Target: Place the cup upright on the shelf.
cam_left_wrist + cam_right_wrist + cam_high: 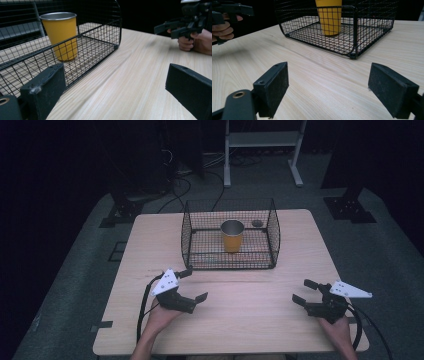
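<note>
So the left gripper (195, 284) is held at about 7 o'clock on the pale wooden table (250, 320), jaws spread wide with nothing between them. The black wire-mesh basket (195, 237) is parked at 12 o'clock, and the yellow cup with the metal rim (232, 235) is stood upright inside it, roughly mid-basket. Over at about 5 o'clock the right gripper (305, 291) is kept low over the wood, jaws also wide apart and empty, well clear of the basket.

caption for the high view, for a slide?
Yellow cup upright inside black wire basket on wooden table; left gripper and right gripper open, apart.
</note>
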`<act>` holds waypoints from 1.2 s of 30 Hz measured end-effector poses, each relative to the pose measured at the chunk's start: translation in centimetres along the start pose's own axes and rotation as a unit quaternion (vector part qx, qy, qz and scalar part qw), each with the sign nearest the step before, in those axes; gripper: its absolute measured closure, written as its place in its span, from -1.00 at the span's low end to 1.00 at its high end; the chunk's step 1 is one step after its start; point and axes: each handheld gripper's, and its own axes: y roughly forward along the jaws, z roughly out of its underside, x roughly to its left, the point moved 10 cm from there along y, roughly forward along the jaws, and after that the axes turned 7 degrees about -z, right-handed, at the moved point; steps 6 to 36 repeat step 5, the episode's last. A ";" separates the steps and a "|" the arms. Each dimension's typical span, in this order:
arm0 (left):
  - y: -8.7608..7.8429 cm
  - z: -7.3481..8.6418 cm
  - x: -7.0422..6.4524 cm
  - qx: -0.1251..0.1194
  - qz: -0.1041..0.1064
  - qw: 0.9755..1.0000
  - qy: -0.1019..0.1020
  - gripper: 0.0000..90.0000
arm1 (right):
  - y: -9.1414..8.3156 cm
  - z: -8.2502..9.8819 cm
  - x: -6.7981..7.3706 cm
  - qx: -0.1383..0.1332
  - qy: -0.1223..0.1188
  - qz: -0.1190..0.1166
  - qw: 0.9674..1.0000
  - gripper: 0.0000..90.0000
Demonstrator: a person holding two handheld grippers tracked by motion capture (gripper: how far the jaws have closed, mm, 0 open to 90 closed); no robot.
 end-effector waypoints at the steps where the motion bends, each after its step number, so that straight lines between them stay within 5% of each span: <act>1: -0.1 0.1 0.0 0.000 -0.001 1.000 -0.003 -0.95 | 0.0 0.0 0.0 0.000 0.000 0.000 1.000 -0.65; 36: -0.3 0.5 -0.1 0.005 -0.005 1.000 -0.006 -0.95 | 0.0 0.0 0.0 0.001 -0.002 0.000 1.000 -0.65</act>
